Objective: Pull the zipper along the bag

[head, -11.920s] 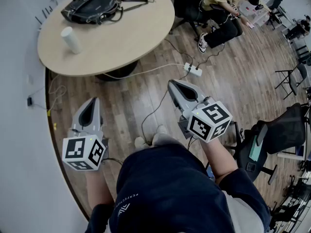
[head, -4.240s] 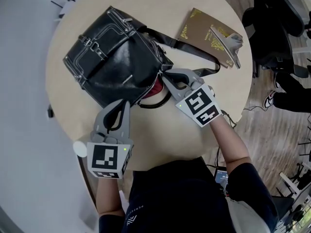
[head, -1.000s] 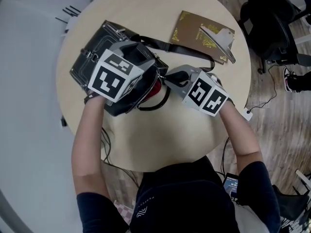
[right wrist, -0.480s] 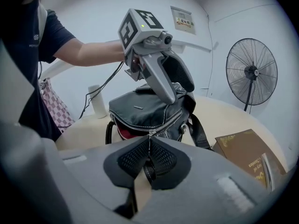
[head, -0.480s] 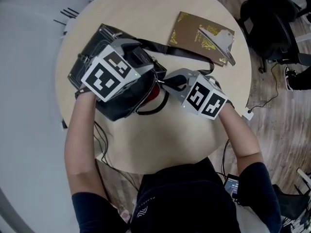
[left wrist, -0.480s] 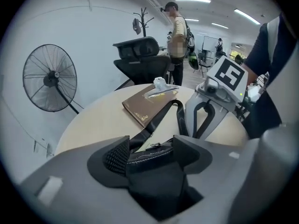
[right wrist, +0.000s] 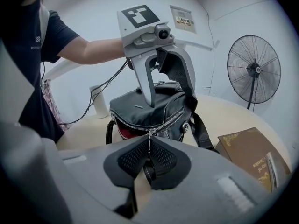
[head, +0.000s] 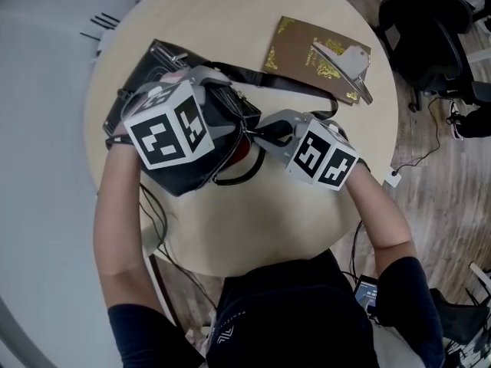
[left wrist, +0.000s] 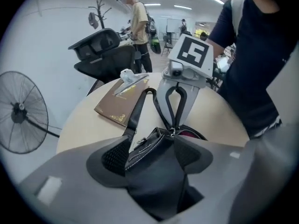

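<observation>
A black leather bag (head: pixel 188 176) lies on the round table (head: pixel 253 228), its zipper (right wrist: pixel 154 122) partly undone over red lining (right wrist: pixel 126 133). My right gripper (head: pixel 257 126) points at the bag's near end and is shut on the zipper pull (right wrist: pixel 149 141), which sits between its pads. My left gripper (head: pixel 211 98) points steeply down over the bag (left wrist: pixel 154 171). Its jaws have just been opening. They stand wide and straddle the bag's top end, which fills the space between them. From the right gripper view, the left gripper (right wrist: pixel 171 97) has one finger on each side of the bag.
A brown book (head: pixel 318 56) with a white clip on it lies at the table's far right, and the bag's strap (head: pixel 261 79) runs towards it. A white cup (right wrist: pixel 99 101) and a cable are behind the bag. A floor fan (right wrist: pixel 253 69), office chairs and a standing person (left wrist: pixel 139 27) surround the table.
My left gripper has rolled about its own axis and shifted slightly down-left over the bag, so its marker cube shows a different face. My right gripper has stayed on the zipper pull.
</observation>
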Demonstrator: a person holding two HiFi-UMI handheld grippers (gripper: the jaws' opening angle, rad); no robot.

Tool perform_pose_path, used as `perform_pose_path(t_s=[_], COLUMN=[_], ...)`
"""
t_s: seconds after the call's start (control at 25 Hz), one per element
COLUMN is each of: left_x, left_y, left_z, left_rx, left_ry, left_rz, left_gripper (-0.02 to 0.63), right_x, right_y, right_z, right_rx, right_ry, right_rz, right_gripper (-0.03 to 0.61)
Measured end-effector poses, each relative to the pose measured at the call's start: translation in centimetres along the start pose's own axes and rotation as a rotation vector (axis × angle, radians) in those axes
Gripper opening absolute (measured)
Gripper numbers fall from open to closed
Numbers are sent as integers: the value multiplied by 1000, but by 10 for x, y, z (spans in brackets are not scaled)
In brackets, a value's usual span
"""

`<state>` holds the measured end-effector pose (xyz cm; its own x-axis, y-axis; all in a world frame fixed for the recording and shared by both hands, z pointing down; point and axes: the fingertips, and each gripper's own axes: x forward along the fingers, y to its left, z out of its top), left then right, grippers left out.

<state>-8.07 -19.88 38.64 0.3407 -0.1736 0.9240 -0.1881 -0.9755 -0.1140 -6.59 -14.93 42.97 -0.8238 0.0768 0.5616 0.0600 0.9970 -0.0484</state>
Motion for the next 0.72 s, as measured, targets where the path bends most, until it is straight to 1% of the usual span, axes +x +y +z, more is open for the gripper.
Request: perform_pose_path(t_s=[0.08, 0.16, 0.32, 0.36, 0.48, 0.56, 0.72], left_x=[1, 3, 5, 5, 9, 14, 19], left_y=[1, 0, -4, -6, -15, -20, -22], left_z=[2, 4, 3, 2, -1, -5, -8], left_rx=[78, 119, 120, 124, 142, 152, 181], left_ry=[16, 24, 29, 32, 74, 118, 153], left_rz=[0, -22, -91, -108, -171, -211, -231], left_gripper=[310, 297, 276, 261, 221, 242, 227], right_x=[0, 0, 1, 1, 1, 1, 0], right_y=[0, 1, 2, 2, 3, 2, -1], right_z=[0, 1, 2, 2, 2, 2, 2], right_rx=[8, 9, 10, 13, 15, 13, -8], right_ry=[-6, -12, -17, -18, -17, -15, 5], right_rz=[7, 6, 0, 1, 7, 7, -19], right_gripper=[12, 12, 12, 12, 12, 12, 12])
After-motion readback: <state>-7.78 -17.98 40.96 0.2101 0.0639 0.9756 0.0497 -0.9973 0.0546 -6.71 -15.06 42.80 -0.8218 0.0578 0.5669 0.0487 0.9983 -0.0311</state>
